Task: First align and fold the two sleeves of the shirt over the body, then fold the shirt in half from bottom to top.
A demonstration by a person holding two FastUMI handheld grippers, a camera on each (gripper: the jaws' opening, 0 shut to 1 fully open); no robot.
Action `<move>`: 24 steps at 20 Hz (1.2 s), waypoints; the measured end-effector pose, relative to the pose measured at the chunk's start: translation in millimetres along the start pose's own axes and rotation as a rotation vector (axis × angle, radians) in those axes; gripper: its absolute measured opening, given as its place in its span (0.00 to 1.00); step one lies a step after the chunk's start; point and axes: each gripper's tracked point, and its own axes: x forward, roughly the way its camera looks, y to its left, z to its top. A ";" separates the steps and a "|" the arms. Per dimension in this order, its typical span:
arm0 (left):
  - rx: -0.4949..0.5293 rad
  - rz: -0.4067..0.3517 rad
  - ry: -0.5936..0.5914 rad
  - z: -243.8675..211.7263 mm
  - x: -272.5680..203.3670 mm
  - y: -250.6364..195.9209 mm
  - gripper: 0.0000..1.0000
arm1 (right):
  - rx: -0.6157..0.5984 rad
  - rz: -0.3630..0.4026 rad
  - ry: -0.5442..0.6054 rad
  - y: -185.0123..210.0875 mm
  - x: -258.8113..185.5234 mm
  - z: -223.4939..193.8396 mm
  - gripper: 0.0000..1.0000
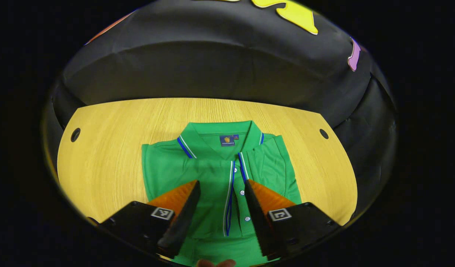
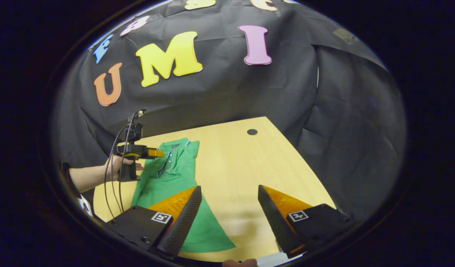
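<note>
Lying flat on a pale wooden table [image 1: 112, 155], the green shirt [image 1: 164, 167] has its collar [image 1: 208, 135] toward the far edge, where black cloth [image 1: 212, 70] rises as the booth's wall; two round holes [image 1: 75, 134] sit in the tabletop, one off each shoulder of the shirt, both well apart from it; the cloth wraps round the table's sides too. In the left gripper view both sleeves are already folded in over the body, so the shirt reads as a narrow rectangle; the placket [image 1: 230, 193] with its white buttons runs down the middle of the shirt from the collar.

The left gripper [image 1: 221, 193] hovers above the shirt's chest, its fingers spread wide with the placket between them and nothing grasped; whether the tips touch the fabric cannot be told. In the right gripper view this same gripper [image 2: 158, 153] shows farther off, held in a hand [image 2: 118, 167] beside the shirt's collar end, cables trailing from it.

The right gripper [image 2: 229, 196] is released as well, jaws parted and empty; its one finger lies over the shirt's [image 2: 168, 185] lower part near the hem, the other over bare table [image 2: 249, 167] beside the shirt; the hem corner lies just beside that first finger, toward the near edge of the table; contact with the fabric cannot be judged.
</note>
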 end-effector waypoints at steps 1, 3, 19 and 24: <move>0.011 0.015 -0.020 2.7 -8.3 3.9 0.86 | -0.008 0.021 -0.006 7.8 1.2 1.6 0.98; 0.036 0.048 -0.061 5.6 -29.4 11.4 0.89 | -0.018 0.085 0.001 29.7 4.1 0.0 0.98; 0.097 -0.013 -0.102 -144.5 -257.4 32.5 1.00 | -0.246 0.286 0.079 74.3 4.0 -46.8 0.98; 0.137 -0.027 0.009 -217.4 -289.9 39.6 0.99 | -0.335 0.286 0.190 61.7 -1.6 -97.6 0.93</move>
